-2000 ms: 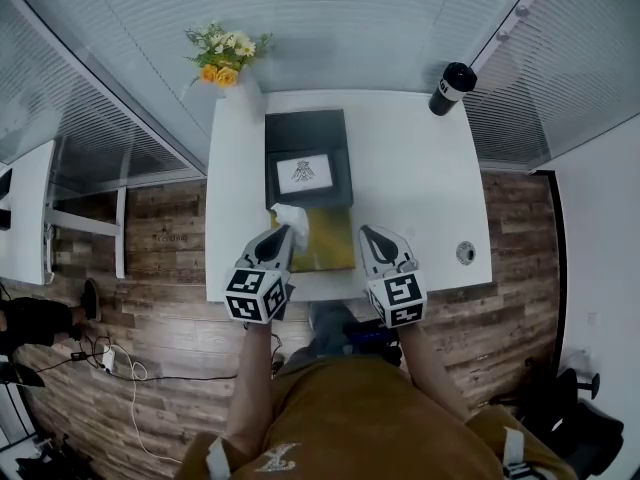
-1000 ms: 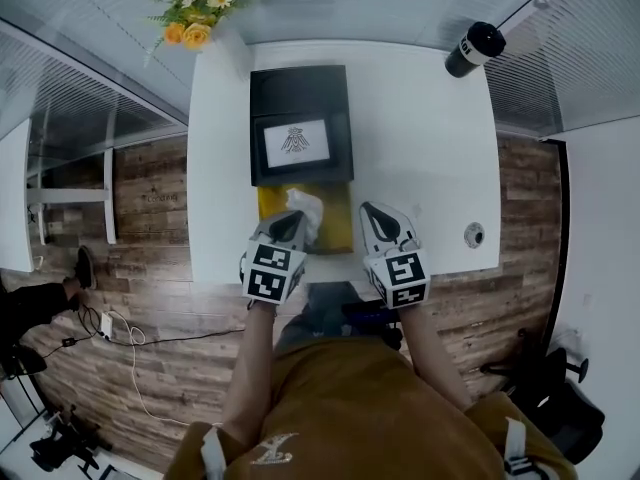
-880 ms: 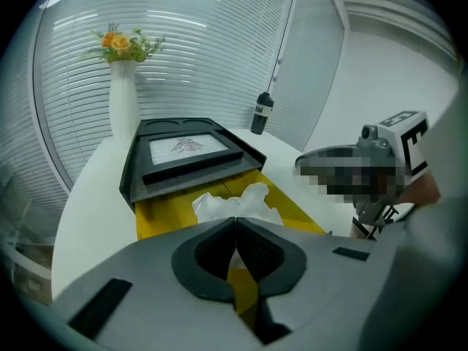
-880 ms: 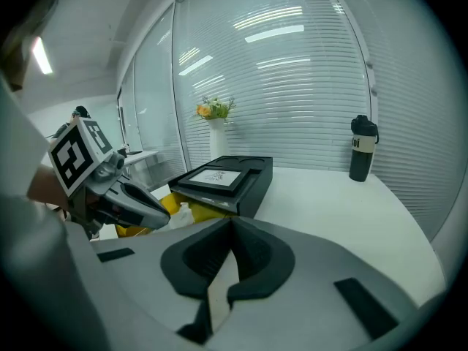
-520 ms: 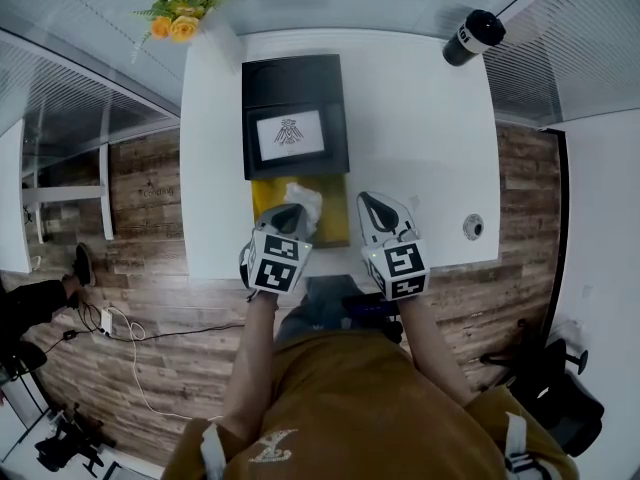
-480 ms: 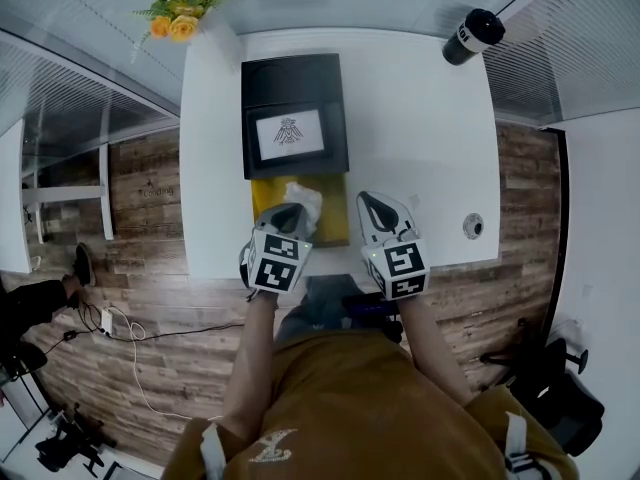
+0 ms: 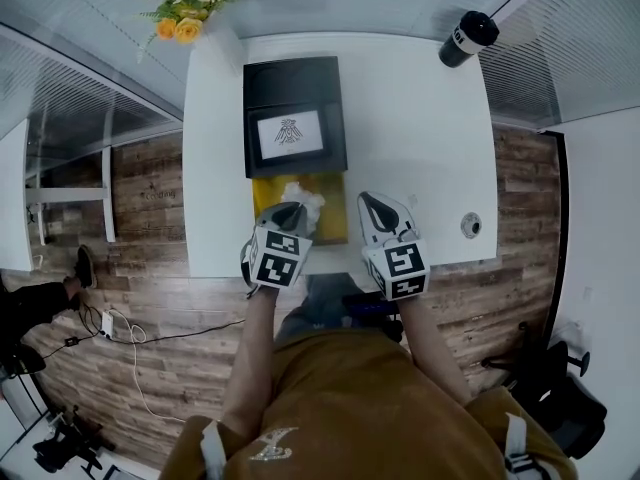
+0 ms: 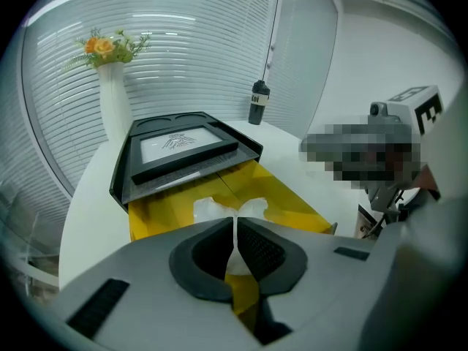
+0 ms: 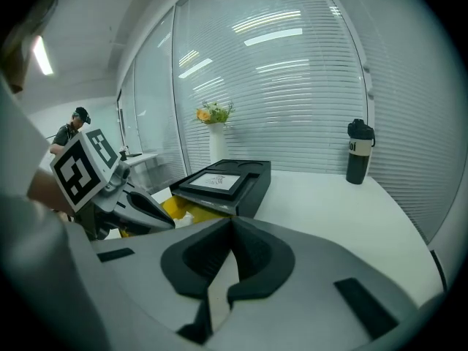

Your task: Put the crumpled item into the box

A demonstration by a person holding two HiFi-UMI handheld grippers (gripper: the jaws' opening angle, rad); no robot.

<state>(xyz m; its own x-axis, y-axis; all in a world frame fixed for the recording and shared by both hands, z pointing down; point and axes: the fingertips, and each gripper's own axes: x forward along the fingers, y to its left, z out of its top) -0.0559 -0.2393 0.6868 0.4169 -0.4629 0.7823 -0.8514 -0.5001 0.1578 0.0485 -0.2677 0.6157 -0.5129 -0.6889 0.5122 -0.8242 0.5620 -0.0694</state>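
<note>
Grip: left gripper point(image 7: 288, 210) pinched crumpled tissue point(image 7: 304, 193) over yellow box point(image 7: 332, 222) | right gripper point(image 7: 367, 202) sat closed, empty | step — likely needed lowering inside walls before release.

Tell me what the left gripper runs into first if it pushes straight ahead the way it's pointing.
Most likely the black lid at the far end of the yellow box; the left gripper, shut on the crumpled paper, aims at its near edge. Depth is unclear.

White table point(image 7: 420, 138), black box point(image 7: 293, 118), yellow sheet point(image 7: 335, 218) touching it, flower vase point(image 7: 222, 46), black bottle point(image 7: 468, 36) at far corners
</note>
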